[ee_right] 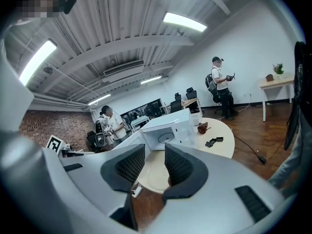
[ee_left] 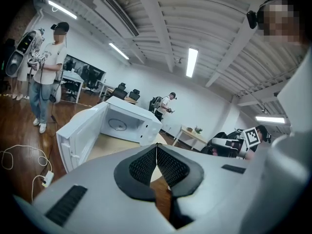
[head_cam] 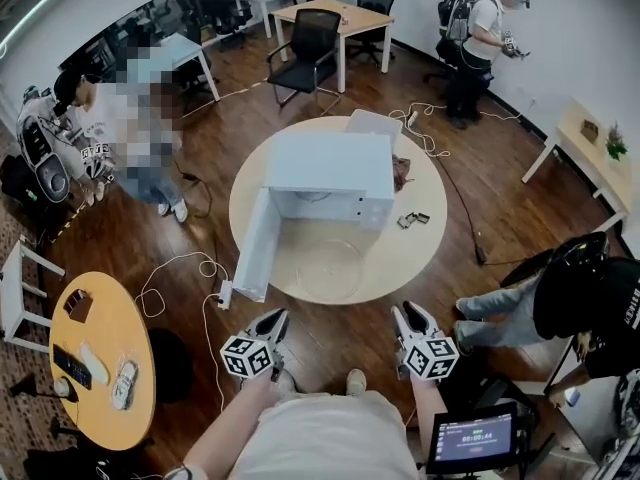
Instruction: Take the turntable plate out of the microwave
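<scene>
Plate lies on table before open microwave.

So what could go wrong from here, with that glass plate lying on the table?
The clear glass plate lies close to the round table's near edge; a nudge could slide it off. The open microwave door juts out on the left, where the left tongs could knock it. A power strip lies on the floor near the person's feet, a trip hazard.
</scene>
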Demonstrator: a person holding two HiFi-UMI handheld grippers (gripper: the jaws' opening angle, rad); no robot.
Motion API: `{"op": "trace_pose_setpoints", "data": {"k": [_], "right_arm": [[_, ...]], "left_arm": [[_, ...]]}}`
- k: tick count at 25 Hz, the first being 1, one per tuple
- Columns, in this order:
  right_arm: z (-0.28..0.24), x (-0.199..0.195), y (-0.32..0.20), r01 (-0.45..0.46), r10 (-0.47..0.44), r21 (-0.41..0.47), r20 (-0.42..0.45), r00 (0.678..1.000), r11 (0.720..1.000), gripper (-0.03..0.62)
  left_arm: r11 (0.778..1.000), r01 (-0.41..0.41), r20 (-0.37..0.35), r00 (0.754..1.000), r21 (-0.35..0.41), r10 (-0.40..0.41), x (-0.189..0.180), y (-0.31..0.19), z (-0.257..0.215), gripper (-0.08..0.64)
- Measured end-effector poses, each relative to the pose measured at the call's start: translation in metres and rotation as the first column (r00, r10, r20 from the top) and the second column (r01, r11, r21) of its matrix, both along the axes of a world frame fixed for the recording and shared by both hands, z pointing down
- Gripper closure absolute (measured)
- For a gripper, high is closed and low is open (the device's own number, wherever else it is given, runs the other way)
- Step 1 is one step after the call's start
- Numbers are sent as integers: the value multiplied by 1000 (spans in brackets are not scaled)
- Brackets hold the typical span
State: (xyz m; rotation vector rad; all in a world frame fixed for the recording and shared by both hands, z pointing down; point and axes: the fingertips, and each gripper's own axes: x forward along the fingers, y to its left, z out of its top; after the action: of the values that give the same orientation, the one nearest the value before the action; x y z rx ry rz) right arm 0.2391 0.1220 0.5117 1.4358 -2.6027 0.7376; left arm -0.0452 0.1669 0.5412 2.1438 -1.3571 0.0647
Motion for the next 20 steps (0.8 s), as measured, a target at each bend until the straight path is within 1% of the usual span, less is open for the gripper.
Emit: {"op": "trace_pose_setpoints", "data": {"k": [10,16,20], "right_arm": [[-3,-52,16,-67,67,8,-27,997,998,466],[-5,-58,24,-93,93,17,-38,995,996,466],[-4,-57,33,-100,101,34,-23,995,994,466]], "left_arm": [[998,-64,-16,998,3,64,-54,-4,3,551],[995,-94,-19,995,17,94,-60,-7,7,551],[995,-96,-26,995,31,97,-59,-8,10,551]]}}
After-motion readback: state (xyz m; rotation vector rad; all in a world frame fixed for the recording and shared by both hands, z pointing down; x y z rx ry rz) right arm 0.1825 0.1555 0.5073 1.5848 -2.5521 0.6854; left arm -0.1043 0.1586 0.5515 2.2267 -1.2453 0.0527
